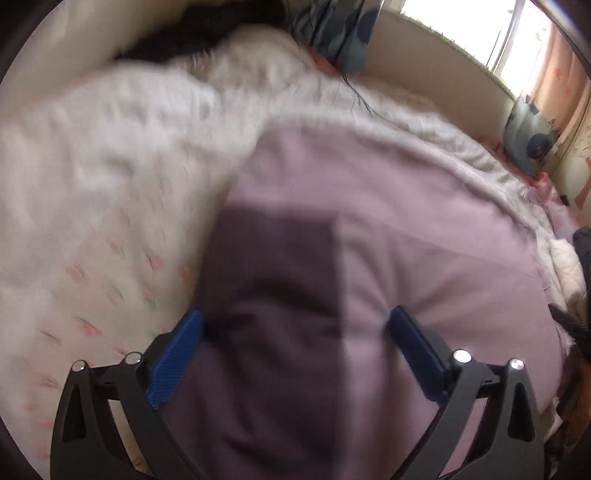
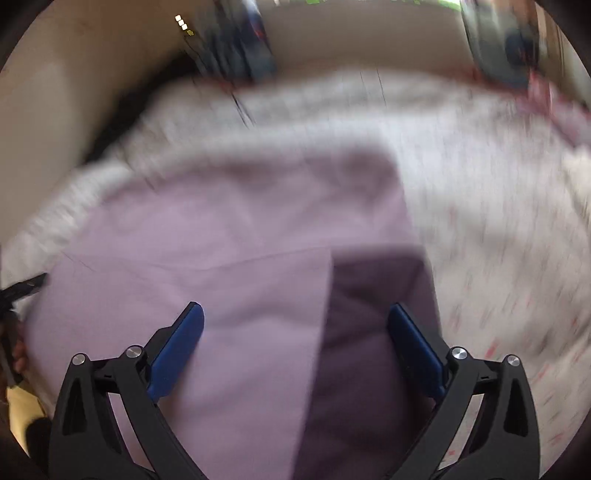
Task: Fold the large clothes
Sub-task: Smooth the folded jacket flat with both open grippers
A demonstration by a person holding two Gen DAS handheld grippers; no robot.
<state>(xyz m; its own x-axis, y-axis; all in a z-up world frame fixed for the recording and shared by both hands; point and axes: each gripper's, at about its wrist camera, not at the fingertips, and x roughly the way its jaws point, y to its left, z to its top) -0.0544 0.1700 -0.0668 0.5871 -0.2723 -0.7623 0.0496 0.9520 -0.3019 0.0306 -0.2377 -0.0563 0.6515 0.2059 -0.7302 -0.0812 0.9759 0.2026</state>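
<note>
The left claw (image 1: 295, 325) is wide apart and holds nothing — so is the right claw (image 2: 295, 319). Under both lies the big lilac garment (image 1: 406, 229), spread on the bed's white flowered sheet (image 1: 92, 206). A dark purple panel (image 1: 273, 266) sits between the fingers. A window (image 1: 480, 33) glows at 1 o'clock.

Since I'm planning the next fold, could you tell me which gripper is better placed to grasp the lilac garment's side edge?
Probably the left gripper: the lilac garment ends right at its left finger, beside the floral bedsheet. The right gripper sits further inside the cloth. Both are open.
</note>
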